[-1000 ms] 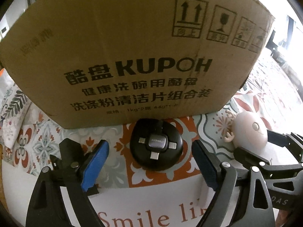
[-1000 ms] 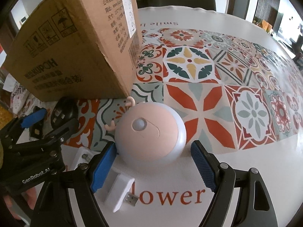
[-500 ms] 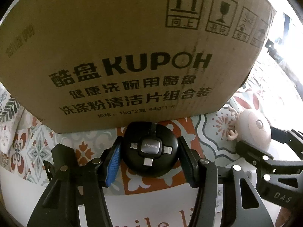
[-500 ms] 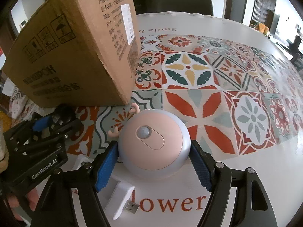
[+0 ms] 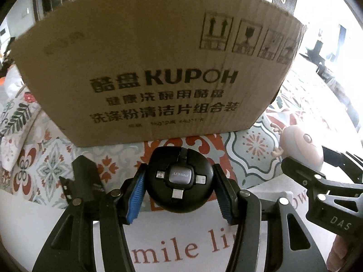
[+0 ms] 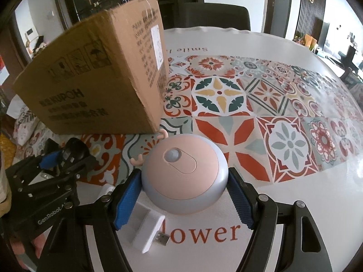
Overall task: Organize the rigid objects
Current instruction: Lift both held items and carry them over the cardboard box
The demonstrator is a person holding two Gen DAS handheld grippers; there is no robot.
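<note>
Matt corrugated cardboard box (image 5: 154,72), glossy black plastic hub (image 5: 180,180), smooth pink dome (image 6: 185,176) (satin sheen), shiny patterned tablecloth (image 6: 283,117), white plastic dongle (image 6: 149,232) with metal plug.

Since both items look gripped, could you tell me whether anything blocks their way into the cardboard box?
Only the box's own wall: it rises behind the black cable hub and beside the pink mouse; both must clear its rim.

Both grippers closed: L (image 5: 180,193) on black disc (image 5: 180,179), R (image 6: 183,200) on pink mouse (image 6: 185,173).
</note>
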